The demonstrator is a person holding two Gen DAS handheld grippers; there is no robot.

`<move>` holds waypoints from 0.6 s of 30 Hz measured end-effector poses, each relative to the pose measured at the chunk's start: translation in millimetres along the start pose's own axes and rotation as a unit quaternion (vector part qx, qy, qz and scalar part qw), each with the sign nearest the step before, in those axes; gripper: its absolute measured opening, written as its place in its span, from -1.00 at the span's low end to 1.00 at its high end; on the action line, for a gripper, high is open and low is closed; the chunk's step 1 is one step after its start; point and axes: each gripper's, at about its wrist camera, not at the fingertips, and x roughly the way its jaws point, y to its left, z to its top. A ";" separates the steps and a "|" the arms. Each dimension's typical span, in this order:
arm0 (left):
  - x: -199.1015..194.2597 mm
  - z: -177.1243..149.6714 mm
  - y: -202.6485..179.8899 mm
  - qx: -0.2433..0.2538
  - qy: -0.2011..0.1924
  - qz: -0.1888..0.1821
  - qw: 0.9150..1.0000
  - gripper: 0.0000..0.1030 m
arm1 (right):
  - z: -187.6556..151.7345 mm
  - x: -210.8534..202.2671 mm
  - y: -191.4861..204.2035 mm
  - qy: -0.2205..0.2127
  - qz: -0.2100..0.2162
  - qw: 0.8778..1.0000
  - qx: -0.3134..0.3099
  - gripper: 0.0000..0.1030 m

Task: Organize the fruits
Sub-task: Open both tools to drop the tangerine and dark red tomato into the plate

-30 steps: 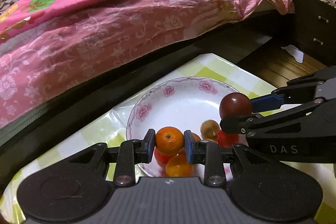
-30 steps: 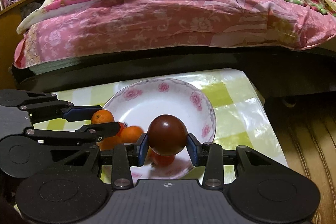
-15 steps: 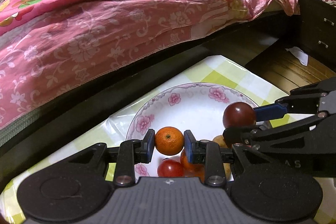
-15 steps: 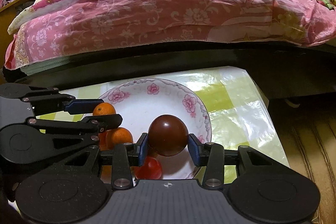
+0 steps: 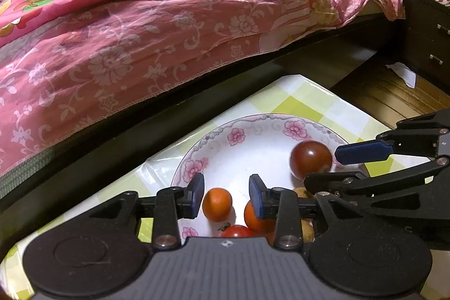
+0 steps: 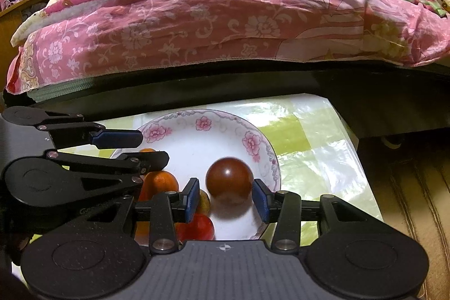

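A white floral plate [image 5: 253,142] [image 6: 197,142] sits on the green-checked table. My left gripper [image 5: 226,196] is open; a small orange [image 5: 217,203] lies on the plate between its fingers, free of the pads. My right gripper [image 6: 225,201] is open; a dark red-brown round fruit [image 6: 229,181] [image 5: 310,159] rests on the plate between its fingers with gaps at both sides. Another orange [image 6: 161,184] [image 5: 254,217], a red tomato [image 5: 236,231] [image 6: 198,227] and a yellowish fruit [image 6: 204,201] lie at the plate's near side, partly hidden by the grippers.
A bed with a pink floral quilt [image 5: 140,41] and a dark frame [image 6: 225,86] runs close behind the table. The table's right edge [image 6: 354,148] drops to a wooden floor [image 5: 393,97]. A dark drawer cabinet [image 5: 427,52] stands at the far right.
Both grippers have opened and lowered. The small orange and the dark red-brown fruit have left the pads and now lie on the plate.
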 end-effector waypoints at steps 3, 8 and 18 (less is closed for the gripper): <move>-1.0 0.0 0.4 -0.001 -0.001 0.003 1.000 -0.12 | 0.2 -1.3 -0.7 -0.002 0.000 1.000 0.000 -0.24; -8.6 -0.6 3.1 -0.005 0.001 0.009 1.000 -0.12 | 1.6 -8.0 -0.9 -0.005 -0.002 1.000 0.001 -0.24; -63.2 -18.3 -5.1 -0.013 0.003 0.021 1.000 0.01 | -9.0 -59.5 -4.6 -0.013 -0.004 0.999 0.030 -0.24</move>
